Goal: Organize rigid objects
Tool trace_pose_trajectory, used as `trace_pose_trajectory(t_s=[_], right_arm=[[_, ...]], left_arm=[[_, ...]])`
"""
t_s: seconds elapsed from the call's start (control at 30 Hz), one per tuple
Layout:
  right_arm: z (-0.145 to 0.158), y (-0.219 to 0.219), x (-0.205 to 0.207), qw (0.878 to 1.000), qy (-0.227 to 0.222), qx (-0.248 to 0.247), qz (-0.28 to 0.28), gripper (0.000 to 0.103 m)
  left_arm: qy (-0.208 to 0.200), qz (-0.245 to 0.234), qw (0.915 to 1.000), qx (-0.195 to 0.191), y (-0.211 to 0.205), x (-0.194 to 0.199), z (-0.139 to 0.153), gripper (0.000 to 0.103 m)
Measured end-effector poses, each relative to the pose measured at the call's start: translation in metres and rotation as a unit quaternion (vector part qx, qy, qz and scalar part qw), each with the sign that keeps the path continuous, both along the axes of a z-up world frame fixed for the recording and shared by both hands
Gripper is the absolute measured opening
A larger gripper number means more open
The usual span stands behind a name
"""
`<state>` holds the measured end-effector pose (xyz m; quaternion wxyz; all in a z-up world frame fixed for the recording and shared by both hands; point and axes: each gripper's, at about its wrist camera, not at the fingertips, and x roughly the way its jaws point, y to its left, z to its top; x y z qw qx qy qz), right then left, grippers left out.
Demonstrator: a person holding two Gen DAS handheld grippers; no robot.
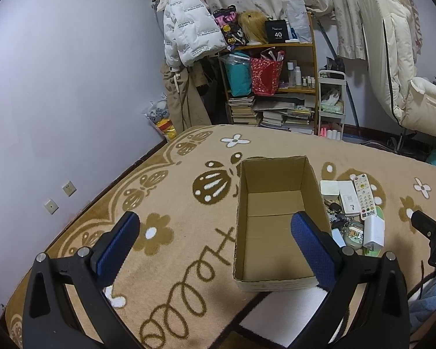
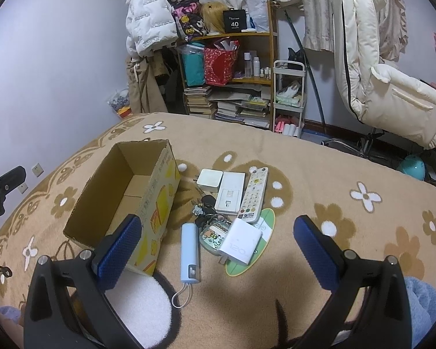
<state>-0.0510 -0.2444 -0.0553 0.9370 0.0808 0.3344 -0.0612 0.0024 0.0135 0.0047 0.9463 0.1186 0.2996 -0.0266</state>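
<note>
Both tools hang over the bed with nothing in them. The left gripper (image 1: 215, 241) has its blue-padded fingers (image 1: 117, 245) spread wide apart, one over the blanket (image 1: 189, 151) and the other over the open cardboard box (image 1: 276, 203). The right gripper (image 2: 218, 244) is just as wide open, its fingers (image 2: 315, 251) apart above the small pile of hard things.

The box stands upright and empty on the tan flowered blanket, toward the wall-side edge of the bed, its open top facing up. Just beside it, on the side away from the wall, lies the pile: a pale blue power bank (image 2: 190, 254) nearest the box with its loop cord trailing toward the near edge, a white charger (image 2: 241, 241) resting on a green-and-white card (image 2: 260, 232), a cartoon keychain (image 2: 213, 232) touching the charger, and behind them a white remote (image 2: 253, 195), a flat white device (image 2: 230, 193) and a square white plug (image 2: 208, 178), side by side.

Beyond the far edge stands a cluttered bookshelf (image 2: 247, 87).
</note>
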Motion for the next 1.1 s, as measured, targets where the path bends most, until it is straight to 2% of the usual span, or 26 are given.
trace_pose_trajectory(t_s=[0.67, 0.77, 0.9, 1.1], right_arm=[[-0.001, -0.002, 0.001, 1.0, 0.001, -0.002, -0.003, 0.103], [-0.004, -0.009, 0.002, 1.0, 0.003, 0.004, -0.007, 0.103], [-0.01, -0.017, 0.011, 1.0, 0.012, 0.017, -0.01, 0.103], [-0.02, -0.03, 0.028, 0.998, 0.034, 0.04, -0.026, 0.103]], left_arm=[[0.007, 0.001, 1.0, -0.005, 0.004, 0.003, -0.002, 0.103], [0.02, -0.002, 0.9997, -0.015, 0.005, 0.009, -0.004, 0.103], [0.028, 0.009, 0.9996, -0.002, 0.004, 0.017, -0.009, 0.103], [0.059, 0.022, 0.9979, -0.01, 0.008, 0.038, -0.02, 0.103]])
